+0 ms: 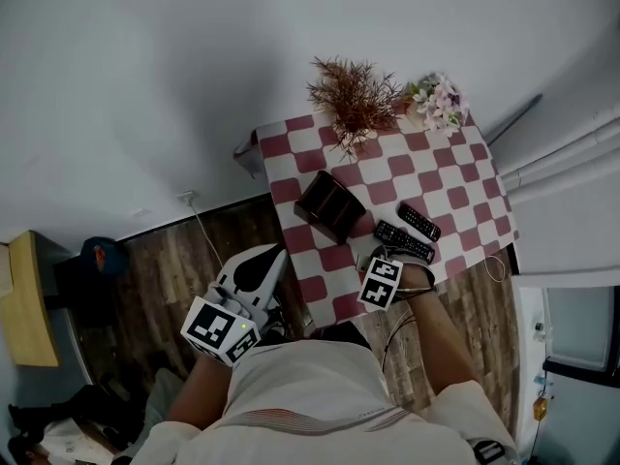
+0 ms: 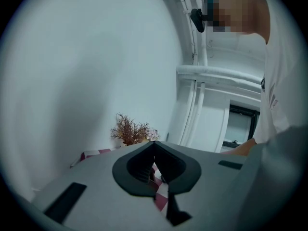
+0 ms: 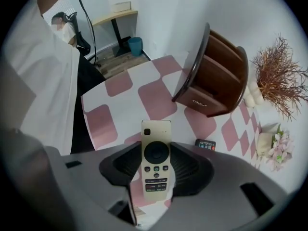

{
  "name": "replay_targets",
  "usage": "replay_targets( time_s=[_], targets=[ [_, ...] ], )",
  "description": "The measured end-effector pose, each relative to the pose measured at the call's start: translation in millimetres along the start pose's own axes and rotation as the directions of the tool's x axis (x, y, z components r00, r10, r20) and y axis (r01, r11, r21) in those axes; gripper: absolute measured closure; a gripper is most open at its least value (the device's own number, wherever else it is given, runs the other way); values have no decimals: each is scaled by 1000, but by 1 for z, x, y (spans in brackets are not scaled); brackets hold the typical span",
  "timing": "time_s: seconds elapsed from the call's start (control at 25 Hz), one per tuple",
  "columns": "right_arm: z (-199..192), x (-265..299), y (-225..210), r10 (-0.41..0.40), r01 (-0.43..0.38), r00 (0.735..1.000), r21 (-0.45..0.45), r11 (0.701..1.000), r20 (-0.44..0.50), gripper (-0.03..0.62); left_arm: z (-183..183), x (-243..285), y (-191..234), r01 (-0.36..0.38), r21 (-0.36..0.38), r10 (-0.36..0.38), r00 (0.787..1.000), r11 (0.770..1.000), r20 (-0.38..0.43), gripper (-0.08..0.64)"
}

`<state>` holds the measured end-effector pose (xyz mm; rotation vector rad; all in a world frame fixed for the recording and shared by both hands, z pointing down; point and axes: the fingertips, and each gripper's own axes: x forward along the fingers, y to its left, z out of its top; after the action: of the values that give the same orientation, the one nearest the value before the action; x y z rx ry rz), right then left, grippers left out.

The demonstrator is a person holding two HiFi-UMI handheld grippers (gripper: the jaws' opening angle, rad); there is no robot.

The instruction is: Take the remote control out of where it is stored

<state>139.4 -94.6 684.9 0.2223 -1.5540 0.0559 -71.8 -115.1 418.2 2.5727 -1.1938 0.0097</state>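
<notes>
A cream remote control (image 3: 156, 153) with a round pad and small buttons stands between the jaws of my right gripper (image 3: 156, 166), which is shut on it and holds it above the checked table (image 3: 120, 105). The dark brown wooden holder (image 3: 216, 76) is ahead of it and apart, and its compartments look empty from here. In the head view my right gripper (image 1: 381, 281) is at the table's near edge and the holder (image 1: 329, 206) sits mid-table. My left gripper (image 1: 254, 264) hangs off the table's left side over the floor, its jaws (image 2: 154, 146) shut with nothing in them.
Two black remotes (image 1: 418, 221) (image 1: 404, 242) lie on the table right of the holder. A dried brown plant (image 1: 356, 95) and pale flowers (image 1: 438, 100) stand at the far edge by the white wall. Wood floor lies left of the table.
</notes>
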Motion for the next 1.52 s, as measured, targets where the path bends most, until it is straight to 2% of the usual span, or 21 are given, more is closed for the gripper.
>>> replay_targets(
  time_s=[0.28, 0.52, 0.68, 0.8, 0.88, 0.96, 1.04, 1.16, 1.24, 1.32, 1.4, 1.52],
  targets=[
    [2, 10, 4, 26, -26, 1000, 3, 1000, 8, 400, -1, -4, 6, -10, -6, 10, 1000, 1000, -4, 552],
    [-1, 10, 0, -3, 1, 999, 40, 999, 46, 397, 3, -2, 7, 5, -15, -5, 1000, 1000, 0, 552],
    [1, -11, -8, -38, 16, 989, 151, 988, 143, 397, 5, 1, 4, 24, -7, -24, 1000, 1000, -3, 552],
    [9, -43, -19, -106, 17, 952, 296, 955, 287, 399, 8, 4, 0, 44, -1, -44, 999, 999, 1, 552],
    [13, -73, -30, -182, 8, 899, 400, 917, 400, 408, 12, 7, -3, 56, 3, -56, 998, 998, 7, 552],
    [16, -107, -40, -279, 3, 825, 490, 872, 491, 457, 15, 10, -6, 71, 11, -72, 997, 997, 15, 552],
    [14, -139, -49, -388, 19, 747, 566, 824, 540, 486, 18, 12, -10, 87, 20, -87, 996, 996, 19, 552],
    [4, -185, -61, -546, 26, 612, 675, 737, 573, 534, 23, 16, -17, 109, 36, -110, 994, 993, 27, 552],
    [1, -215, -63, -625, -10, 511, 731, 682, 590, 547, 27, 17, -21, 119, 52, -121, 992, 992, 31, 552],
    [-1, -241, -63, -684, -46, 418, 766, 641, 598, 560, 32, 19, -24, 127, 68, -130, 991, 989, 37, 552],
    [-3, -263, -62, -729, -58, 343, 788, 613, 592, 572, 38, 22, -27, 136, 86, -140, 989, 987, 44, 552],
    [-5, -291, -61, -773, -59, 264, 810, 584, 577, 578, 45, 23, -34, 147, 112, -154, 986, 983, 56, 552]
  ],
)
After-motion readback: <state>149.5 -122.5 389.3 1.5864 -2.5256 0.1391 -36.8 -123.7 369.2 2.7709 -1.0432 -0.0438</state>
